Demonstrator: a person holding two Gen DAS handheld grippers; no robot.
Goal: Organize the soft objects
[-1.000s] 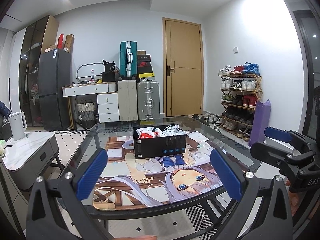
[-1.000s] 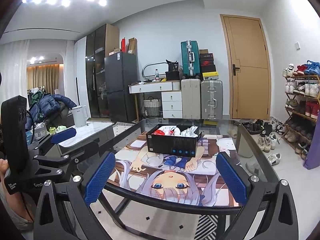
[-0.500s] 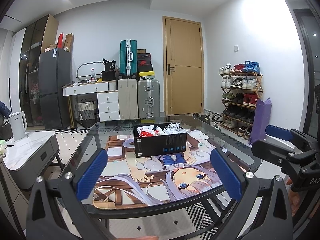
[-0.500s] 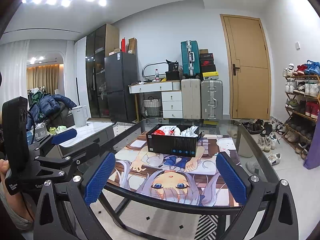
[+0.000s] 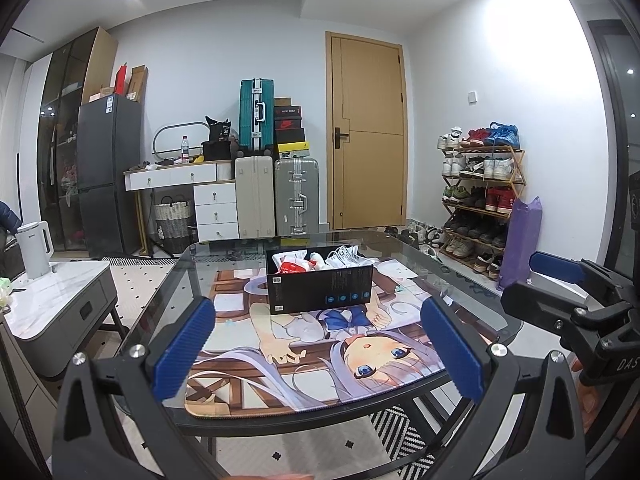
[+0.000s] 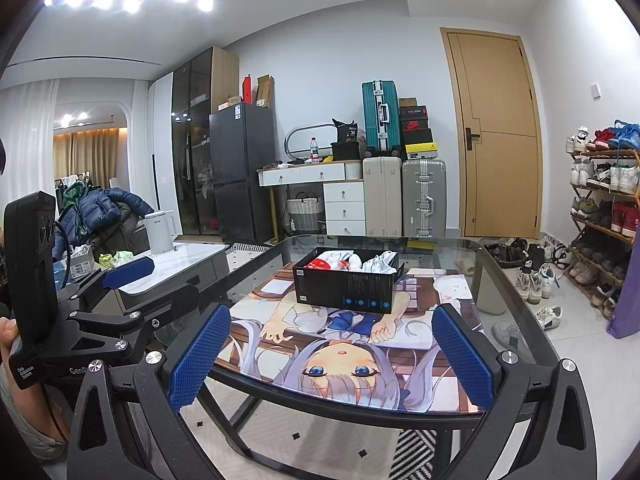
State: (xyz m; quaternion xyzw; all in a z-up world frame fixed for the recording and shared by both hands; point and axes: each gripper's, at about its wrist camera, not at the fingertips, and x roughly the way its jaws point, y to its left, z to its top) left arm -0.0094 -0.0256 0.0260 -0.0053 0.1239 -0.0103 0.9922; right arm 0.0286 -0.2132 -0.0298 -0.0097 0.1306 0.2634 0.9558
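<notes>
A black open box (image 5: pixel 320 286) stands on an anime-print mat (image 5: pixel 320 364) on a glass table (image 5: pixel 224 432). It holds soft items, white and red (image 5: pixel 294 266). It also shows in the right wrist view (image 6: pixel 346 286), with the soft items (image 6: pixel 352 262) inside. My left gripper (image 5: pixel 318 348) is open and empty, held before the table's near edge. My right gripper (image 6: pixel 330 356) is open and empty, also short of the near edge. The right gripper shows at the right of the left wrist view (image 5: pixel 568 292); the left gripper at the left of the right wrist view (image 6: pixel 120 300).
A grey side cabinet (image 5: pixel 52 312) with a white kettle (image 5: pixel 34 248) stands left of the table. A shoe rack (image 5: pixel 480 196) and loose shoes (image 6: pixel 532 276) are at the right. Suitcases (image 5: pixel 276 196), drawers and a fridge line the back wall.
Both grippers have stayed nearly still and open; the view has shifted only slightly.
</notes>
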